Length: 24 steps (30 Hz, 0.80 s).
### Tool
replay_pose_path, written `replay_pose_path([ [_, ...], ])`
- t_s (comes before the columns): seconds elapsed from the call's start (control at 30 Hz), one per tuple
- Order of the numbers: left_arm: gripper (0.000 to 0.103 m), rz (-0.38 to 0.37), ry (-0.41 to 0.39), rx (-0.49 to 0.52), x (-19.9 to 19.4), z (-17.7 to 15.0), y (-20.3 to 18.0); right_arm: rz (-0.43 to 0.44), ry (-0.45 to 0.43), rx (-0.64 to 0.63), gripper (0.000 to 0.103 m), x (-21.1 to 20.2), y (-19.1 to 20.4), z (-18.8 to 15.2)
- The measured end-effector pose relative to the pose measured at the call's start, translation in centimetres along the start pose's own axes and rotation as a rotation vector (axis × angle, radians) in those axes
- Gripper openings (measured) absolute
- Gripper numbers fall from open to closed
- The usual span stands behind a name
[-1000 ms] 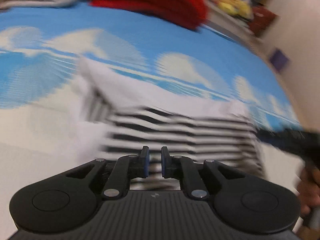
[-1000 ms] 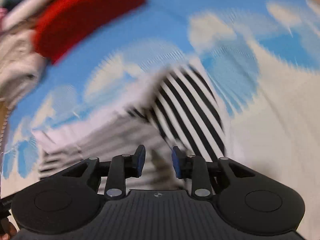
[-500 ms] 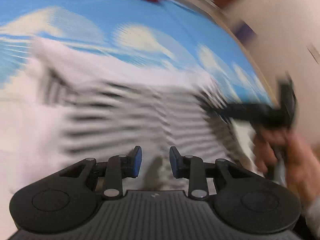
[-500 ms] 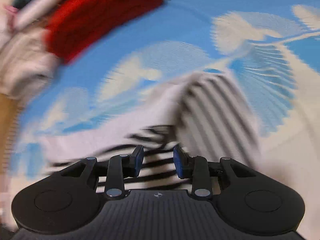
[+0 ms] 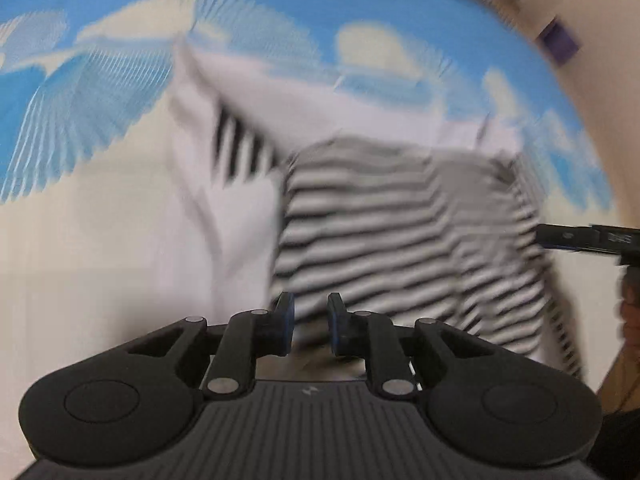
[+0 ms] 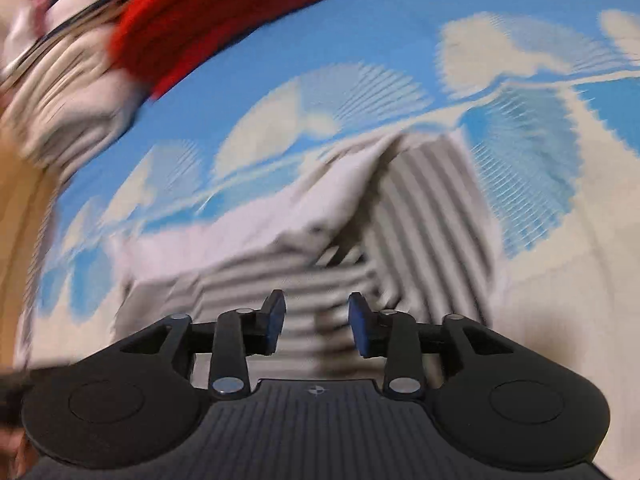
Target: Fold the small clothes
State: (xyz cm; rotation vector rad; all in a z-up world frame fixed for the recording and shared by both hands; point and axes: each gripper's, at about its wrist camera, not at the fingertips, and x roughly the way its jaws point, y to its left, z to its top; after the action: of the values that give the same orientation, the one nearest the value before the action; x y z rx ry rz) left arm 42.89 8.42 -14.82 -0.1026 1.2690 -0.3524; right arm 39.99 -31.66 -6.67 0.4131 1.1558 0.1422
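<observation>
- Blue sheet with white cloud print point(image 5: 360, 12) is covering the whole work surface in both wrist views; whether a bed or a table is lying under it, I cannot tell. Both views are blurring.
- Black-and-white striped garment point(image 5: 400, 240) is lying on the sheet, middle of the frame, partly folded: a plain white panel point(image 5: 240, 216) is showing on the left of the left wrist view, with a small patch of dark stripes above it, and the striped part is spreading to the right.
- In the right wrist view the same striped garment point(image 6: 420, 216) is bunching into a raised fold, with a white flap draping across its left side.
- Pile of clothes at the far edge of the sheet, well apart from the striped garment: a red item point(image 6: 224, 12) is sitting beside a cream one point(image 6: 68, 104).
- Left tongs point(image 5: 311, 326) are hanging over the near edge of the striped part, jaws a narrow gap apart after just closing in; released, no cloth showing pinched between the blue pads.
- Right tongs point(image 6: 316, 330) are hanging over the striped cloth, jaws having just widened; released, the pads are standing clear of the fabric seen between them.
- In the left wrist view the right tongs point(image 5: 588, 238) are showing at the right edge, just beside the garment's right side.
</observation>
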Motion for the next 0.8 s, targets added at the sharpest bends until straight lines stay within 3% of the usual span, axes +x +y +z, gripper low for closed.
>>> replay_pose_path([
  [0.07, 0.018, 0.021, 0.013, 0.046, -0.4, -1.1, -0.5, -0.119, 0.070, -0.041, 0.041, 0.6, -0.6, -1.8],
  [0.17, 0.018, 0.027, -0.068, 0.061, -3.5, -2.6, -1.0, -0.226, 0.101, -0.021, 0.040, 0.2, -2.3, -3.6],
  [0.3, 0.023, 0.017, -0.194, 0.037, -9.1, -5.8, -1.9, -0.189, -0.067, -0.002, 0.040, -6.2, -1.4, -5.5],
  [0.5, 0.033, 0.054, -0.264, 0.087, -15.1, -13.3, -4.3, -0.099, -0.249, 0.010, 0.041, -16.6, 0.9, -10.8],
  [0.57, 0.042, 0.060, -0.275, 0.050, -15.8, -16.5, -4.2, -0.104, -0.301, -0.005, 0.044, -19.2, 1.1, -14.1],
  [0.63, 0.067, 0.081, -0.281, -0.025, -15.4, -19.6, -3.7, -0.127, -0.323, -0.015, 0.051, -20.4, 0.5, -17.0],
  [0.67, 0.073, 0.093, -0.279, -0.070, -15.0, -21.0, -3.3, -0.141, -0.322, -0.009, 0.052, -20.4, 0.1, -18.3],
  [0.8, 0.076, 0.124, -0.206, -0.244, -11.6, -24.9, -1.7, -0.220, -0.268, 0.074, 0.052, -18.9, -3.0, -23.6],
])
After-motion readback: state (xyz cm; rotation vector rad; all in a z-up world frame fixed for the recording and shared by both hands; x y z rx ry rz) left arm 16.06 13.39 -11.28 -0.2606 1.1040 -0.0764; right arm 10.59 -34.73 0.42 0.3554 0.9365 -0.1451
